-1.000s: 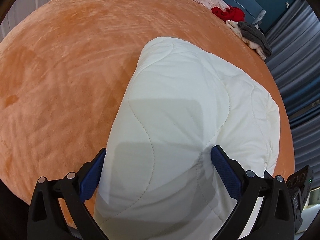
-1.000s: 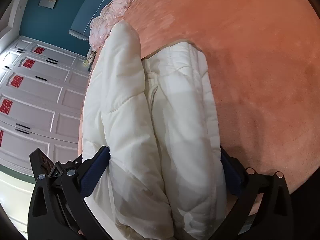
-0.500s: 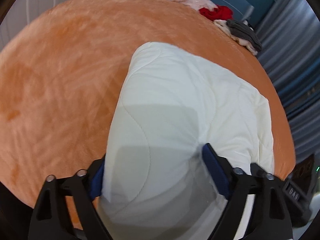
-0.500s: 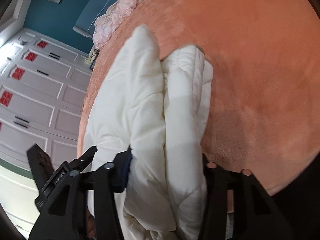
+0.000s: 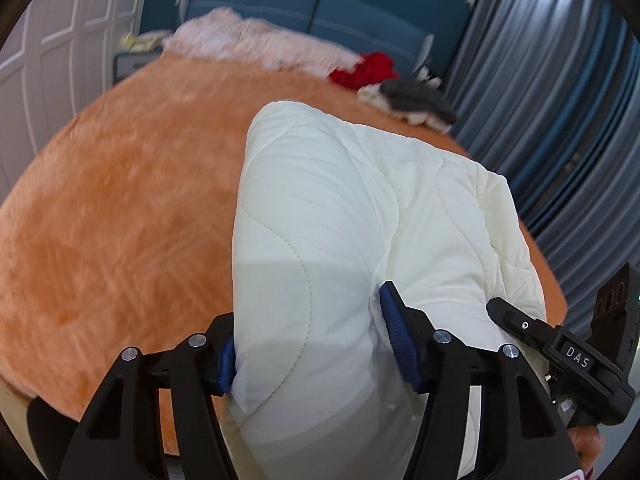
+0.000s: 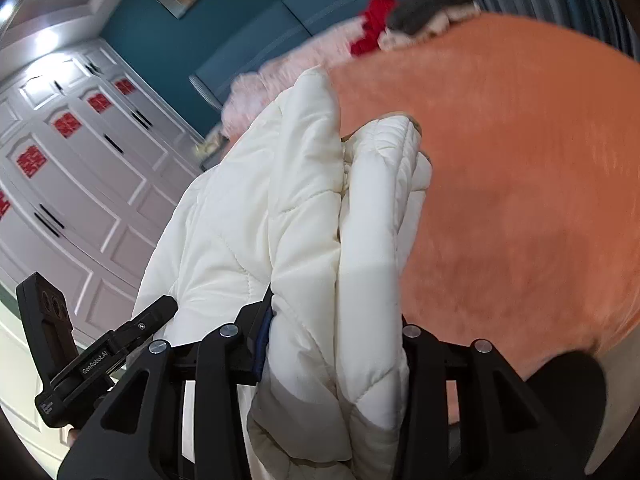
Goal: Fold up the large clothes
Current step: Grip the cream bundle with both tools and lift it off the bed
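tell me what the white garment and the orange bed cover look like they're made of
White garment: looks like a padded, quilted coat with a smooth matte woven shell; wavy stitch lines and puffy panels suggest synthetic or down fill, though which is unclear. Orange bed cover: looks like plush fleece or velvet; a soft nap with brushed streaks shows.

Folded quilted jacket (image 5: 344,216) lying on the bedspread (image 5: 120,208), near end pinched in both grippers: left gripper (image 5: 308,344) on one side, right gripper (image 6: 336,336) on the other, both closing. Pile of clothes (image 5: 400,84) way behind it, at the bed's far edge. Curtains (image 5: 560,100) beyond on the right, wardrobe doors (image 6: 80,184) off left.
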`<move>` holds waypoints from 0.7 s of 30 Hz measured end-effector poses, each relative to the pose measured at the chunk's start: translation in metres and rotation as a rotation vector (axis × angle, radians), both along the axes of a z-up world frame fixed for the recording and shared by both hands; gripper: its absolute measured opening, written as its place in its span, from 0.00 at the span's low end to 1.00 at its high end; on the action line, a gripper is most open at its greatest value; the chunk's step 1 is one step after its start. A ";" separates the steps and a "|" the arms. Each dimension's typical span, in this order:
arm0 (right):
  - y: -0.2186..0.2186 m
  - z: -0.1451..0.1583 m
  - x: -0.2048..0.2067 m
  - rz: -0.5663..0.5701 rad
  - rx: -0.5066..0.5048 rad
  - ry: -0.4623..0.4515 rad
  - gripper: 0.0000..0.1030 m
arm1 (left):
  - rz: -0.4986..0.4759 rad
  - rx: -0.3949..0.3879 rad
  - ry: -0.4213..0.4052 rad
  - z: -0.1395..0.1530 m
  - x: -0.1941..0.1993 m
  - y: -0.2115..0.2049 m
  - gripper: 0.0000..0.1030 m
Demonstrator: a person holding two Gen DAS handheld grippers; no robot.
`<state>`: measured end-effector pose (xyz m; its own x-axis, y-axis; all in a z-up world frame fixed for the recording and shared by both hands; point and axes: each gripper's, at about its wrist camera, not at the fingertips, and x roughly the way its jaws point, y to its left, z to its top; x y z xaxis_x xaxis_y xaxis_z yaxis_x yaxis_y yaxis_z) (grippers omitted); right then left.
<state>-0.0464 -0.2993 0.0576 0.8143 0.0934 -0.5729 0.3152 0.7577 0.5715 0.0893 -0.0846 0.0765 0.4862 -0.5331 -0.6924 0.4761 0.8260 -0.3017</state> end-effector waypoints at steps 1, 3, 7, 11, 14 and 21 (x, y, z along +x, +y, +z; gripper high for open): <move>0.000 0.012 -0.004 -0.005 -0.011 -0.028 0.36 | -0.004 -0.010 -0.021 0.010 -0.002 -0.001 0.57; 0.001 0.030 -0.010 -0.009 -0.029 -0.070 0.36 | -0.015 -0.029 -0.067 0.029 -0.008 -0.001 0.57; 0.004 0.063 -0.020 -0.015 -0.064 -0.144 0.36 | -0.031 -0.066 -0.149 0.063 -0.020 0.000 0.57; 0.008 0.096 -0.035 -0.016 -0.116 -0.216 0.36 | -0.044 -0.109 -0.229 0.096 -0.032 0.005 0.57; 0.013 0.119 -0.041 -0.016 -0.156 -0.263 0.36 | -0.051 -0.137 -0.282 0.116 -0.040 0.012 0.57; 0.031 0.170 -0.053 -0.006 -0.235 -0.370 0.36 | -0.059 -0.199 -0.404 0.163 -0.060 0.033 0.57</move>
<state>-0.0998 -0.2688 0.2272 0.9689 -0.0103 -0.2472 0.1264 0.8795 0.4588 0.0288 -0.0513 0.2393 0.6614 -0.6715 -0.3341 0.6327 0.7387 -0.2323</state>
